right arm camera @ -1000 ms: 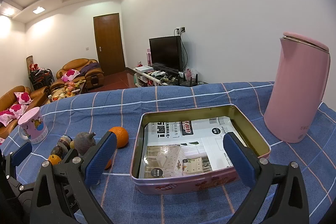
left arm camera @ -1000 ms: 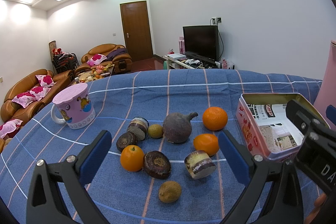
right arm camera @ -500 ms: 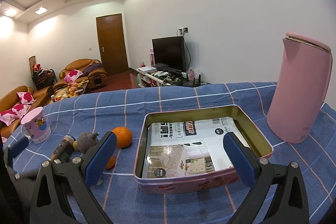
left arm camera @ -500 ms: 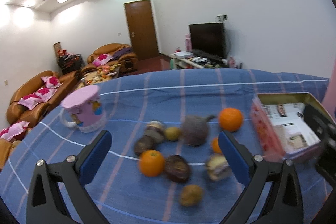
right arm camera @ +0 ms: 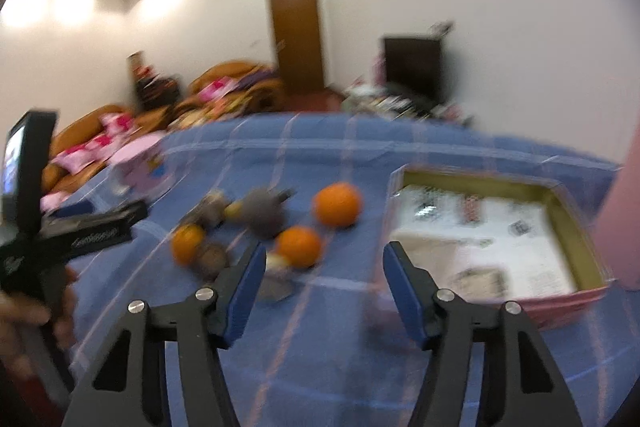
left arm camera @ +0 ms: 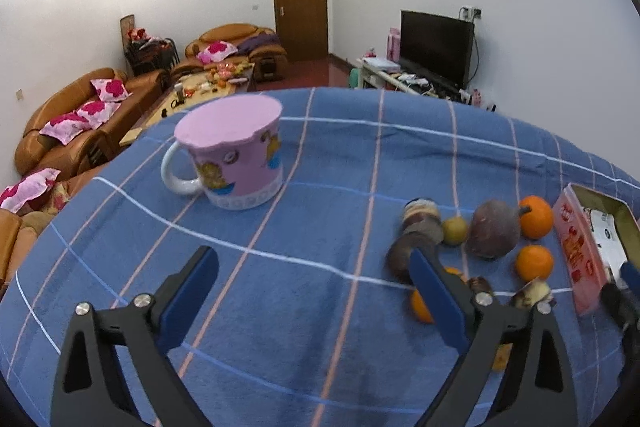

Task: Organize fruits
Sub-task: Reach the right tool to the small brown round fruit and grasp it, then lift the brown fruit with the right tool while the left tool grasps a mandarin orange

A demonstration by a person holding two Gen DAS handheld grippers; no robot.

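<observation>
Both views have swung left; my right gripper point(right arm camera: 324, 291), half-open and empty, probably nears the orange point(right arm camera: 299, 247) to grasp; my left gripper point(left arm camera: 314, 297) gapes empty.

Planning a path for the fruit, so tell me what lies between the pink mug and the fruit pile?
Only bare blue checked tablecloth lies between the mug and the fruit pile, as the left wrist view shows.
</observation>
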